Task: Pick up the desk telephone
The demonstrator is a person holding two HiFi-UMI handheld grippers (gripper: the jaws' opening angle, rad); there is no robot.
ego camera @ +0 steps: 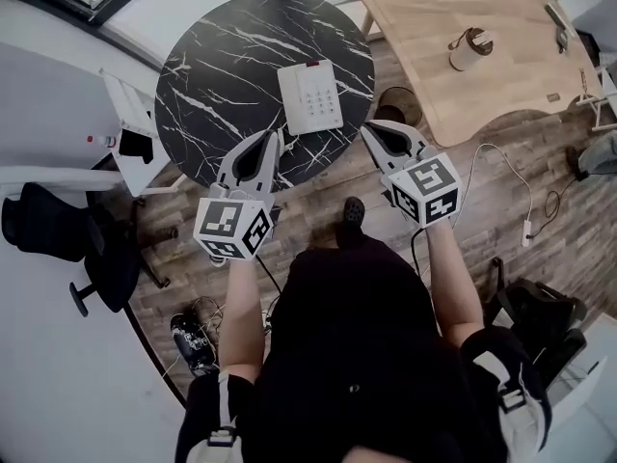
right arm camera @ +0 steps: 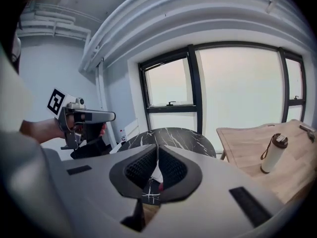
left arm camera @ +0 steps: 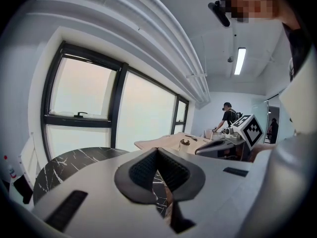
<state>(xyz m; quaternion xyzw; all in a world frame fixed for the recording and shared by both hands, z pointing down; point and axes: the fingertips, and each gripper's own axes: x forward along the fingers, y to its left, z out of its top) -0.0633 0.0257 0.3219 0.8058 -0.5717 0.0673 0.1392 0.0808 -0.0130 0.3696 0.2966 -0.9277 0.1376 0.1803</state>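
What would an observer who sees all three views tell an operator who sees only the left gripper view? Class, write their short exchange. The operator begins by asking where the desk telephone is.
Operator: Where is the desk telephone?
Observer: The desk telephone lies flat, keypad up, on the round black marble table.
Operator: I see the right gripper only side-on. Is anything in its tongs?
Observer: No. The right gripper has its tongs shut with nothing between them.
Operator: Is either gripper touching the telephone?
Observer: No. In the head view the left gripper and the right one are both short of it.
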